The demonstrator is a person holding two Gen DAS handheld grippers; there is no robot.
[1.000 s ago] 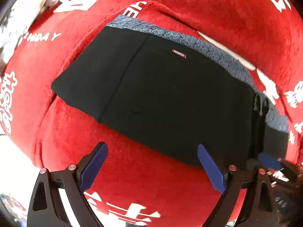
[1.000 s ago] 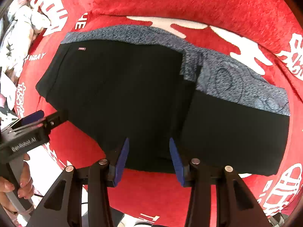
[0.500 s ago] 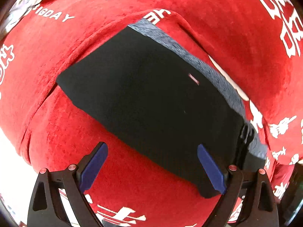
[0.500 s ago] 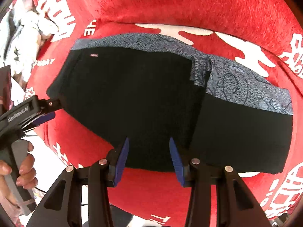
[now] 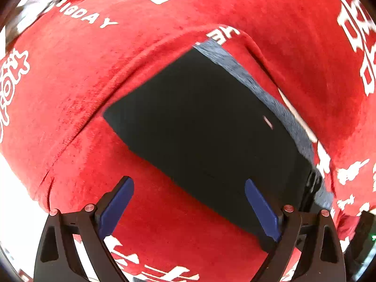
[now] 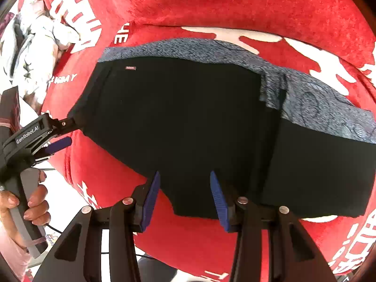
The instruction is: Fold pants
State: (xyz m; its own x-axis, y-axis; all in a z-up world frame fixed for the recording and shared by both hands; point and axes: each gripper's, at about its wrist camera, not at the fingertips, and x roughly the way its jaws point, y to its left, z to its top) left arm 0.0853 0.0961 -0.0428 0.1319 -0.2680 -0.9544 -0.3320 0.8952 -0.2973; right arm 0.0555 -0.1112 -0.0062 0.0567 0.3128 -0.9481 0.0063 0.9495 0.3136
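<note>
**Black pants lying folded on the red cloth, both grippers parted**

The black fabric pants with a grey patterned waistband (image 6: 199, 127) lie flat on the red plush cloth printed with white lettering (image 6: 235, 4). A folded layer overlaps the rest, its edge running down the right half in your right wrist view; the grey band follows the far edge, with a small red label (image 6: 131, 68) near its left end.

Your left gripper (image 5: 189, 208) has its blue-padded fingers (image 5: 116, 205) spread wide, the left one over bare cloth, the right one over the pants' near edge. Seen from the right wrist, it (image 6: 61, 133) reaches the pants' left corner; whether it touches there cannot be told.

Your right gripper (image 6: 184, 199) holds its fingers moderately apart, straddling the near hem without clamping it.

A white crumpled fabric heap (image 6: 37, 44) sits beyond the cloth's left edge.
</note>
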